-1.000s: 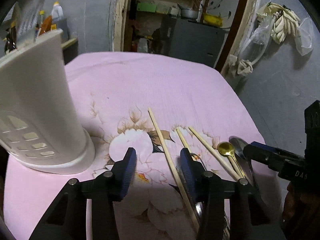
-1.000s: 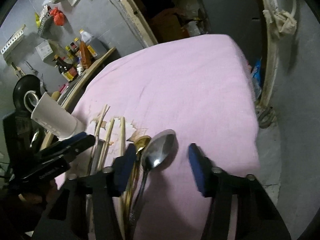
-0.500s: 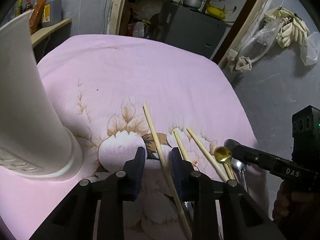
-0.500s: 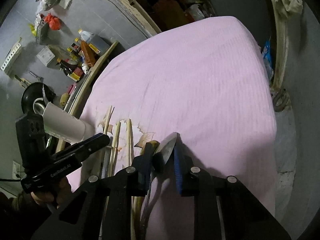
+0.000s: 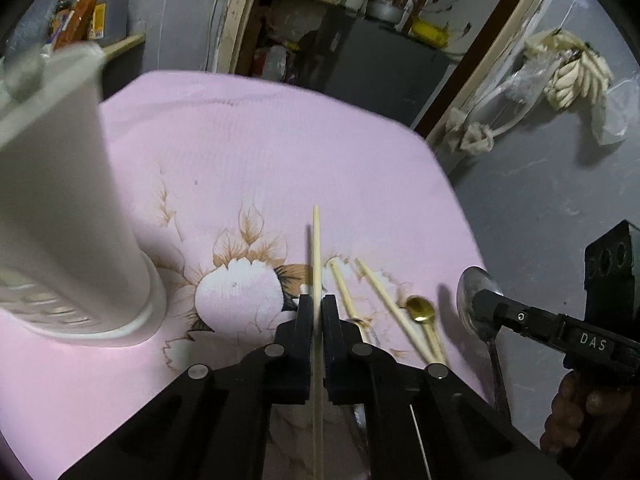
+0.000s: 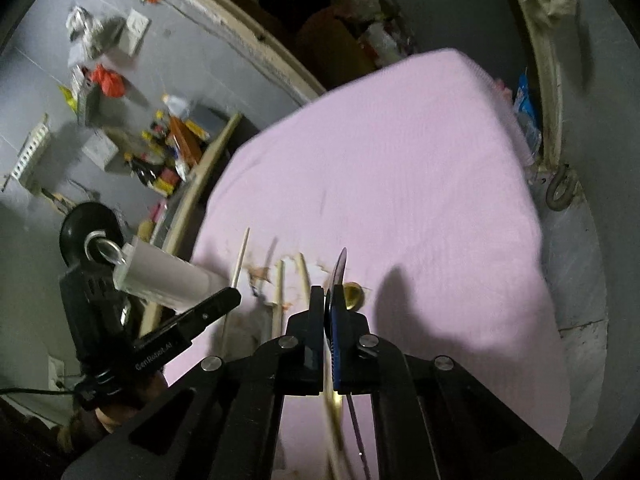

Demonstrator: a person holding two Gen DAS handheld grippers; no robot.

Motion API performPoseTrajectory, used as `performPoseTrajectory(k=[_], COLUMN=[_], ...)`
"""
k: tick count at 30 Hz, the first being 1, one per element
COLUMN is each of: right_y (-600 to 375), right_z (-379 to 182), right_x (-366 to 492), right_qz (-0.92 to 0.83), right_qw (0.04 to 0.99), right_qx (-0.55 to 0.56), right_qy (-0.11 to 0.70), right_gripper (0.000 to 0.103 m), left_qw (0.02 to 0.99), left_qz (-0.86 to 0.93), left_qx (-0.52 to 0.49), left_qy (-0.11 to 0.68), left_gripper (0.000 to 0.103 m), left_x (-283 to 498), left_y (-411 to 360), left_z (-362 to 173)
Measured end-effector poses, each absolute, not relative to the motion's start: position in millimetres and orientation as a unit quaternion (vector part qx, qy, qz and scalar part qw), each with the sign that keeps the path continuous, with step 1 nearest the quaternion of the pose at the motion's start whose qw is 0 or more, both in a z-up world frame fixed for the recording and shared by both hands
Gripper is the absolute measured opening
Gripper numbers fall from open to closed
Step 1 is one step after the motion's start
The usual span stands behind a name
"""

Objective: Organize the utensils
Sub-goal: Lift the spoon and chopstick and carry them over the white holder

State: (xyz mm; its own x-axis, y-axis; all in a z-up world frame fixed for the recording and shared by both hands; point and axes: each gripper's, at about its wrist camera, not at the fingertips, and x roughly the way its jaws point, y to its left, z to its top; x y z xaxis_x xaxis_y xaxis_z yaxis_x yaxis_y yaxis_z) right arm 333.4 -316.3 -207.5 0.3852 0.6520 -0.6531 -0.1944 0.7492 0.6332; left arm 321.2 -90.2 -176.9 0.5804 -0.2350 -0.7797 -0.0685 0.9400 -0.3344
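Pinching a pale chopstick (image 5: 316, 256) between closed fingers, the left gripper (image 5: 314, 304) holds it pointing toward 12 o'clock, its tip raised above the pink cloth (image 5: 280, 152). In the left wrist view two more chopsticks (image 5: 384, 300) lie on the cloth's flower print at about 1 o'clock from the fingertips, side by side but apart. A small gold spoon (image 5: 420, 310) lies just beside the right-hand chopstick, at 3 o'clock from the gripper. The white holder (image 5: 60, 200) stands upright on the cloth at 9 o'clock, blurred, with slotted openings near its base.

The right gripper (image 6: 329, 300) is clamped narrow on a steel spoon (image 6: 340, 270), whose bowl sticks up edge-on past the fingertips toward 12 o'clock. In the left wrist view that spoon's bowl (image 5: 476, 288) shows at 3 o'clock, gripped by the right gripper's finger, and the gripper body reads "DAS". In the right wrist view the left gripper sits at 9 o'clock with "GenRobot.AI" printed on its finger. There the gold spoon's bowl lies just right of the fingertips, and the two loose chopsticks rest just left of them on the cloth.

A shelf of bottles (image 6: 176, 148) stands at 10 o'clock; their labels are too blurred to read.
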Motion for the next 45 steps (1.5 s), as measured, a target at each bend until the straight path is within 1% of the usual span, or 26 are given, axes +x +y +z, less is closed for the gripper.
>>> performPoseTrajectory(k=[4, 10, 19, 22, 30, 35, 41, 45], right_y=[-323.2, -317.7, -272.8, -248.6, -182.6, -148.4, -119.4, -103.8], right_z=[-185.7, -144.1, -85.5, -65.8, -13.8, -0.9, -10.2, -29.6], right_x=[315.9, 291.3, 278.6, 282.5, 304.9, 319.1, 333.5, 339.7], right_qz=[0.253, 0.243, 0.282, 0.299, 0.336, 0.337, 0.335, 0.331], right_qw=[0.815, 0.843, 0.867, 0.872, 0.88, 0.885, 0.886, 0.886], right_qx=[0.248, 0.249, 0.24, 0.238, 0.251, 0.265, 0.281, 0.289], right_qy=[0.459, 0.41, 0.335, 0.307, 0.222, 0.183, 0.153, 0.147], right_gripper=[0.003, 0.003, 0.003, 0.003, 0.003, 0.003, 0.003, 0.003], left_qw=[0.886, 0.912, 0.935, 0.942, 0.953, 0.952, 0.949, 0.95], left_qz=[-0.05, -0.038, -0.006, 0.005, 0.04, 0.06, 0.074, 0.077], left_qx=[-0.174, -0.192, -0.216, -0.216, -0.219, -0.239, -0.26, -0.261], left_qy=[0.426, 0.361, 0.28, 0.257, 0.205, 0.184, 0.164, 0.153], left_gripper=[0.005, 0.005, 0.005, 0.005, 0.005, 0.005, 0.005, 0.005], left_x=[307.1, 282.8, 263.7, 258.1, 260.6, 273.9, 292.6, 303.6], left_y=[-84.3, -62.9, 4.1, 31.0, 99.8, 142.8, 171.8, 173.6], left_z=[-153.3, -105.3, -33.0, -17.5, 5.7, 6.1, -2.1, -14.3])
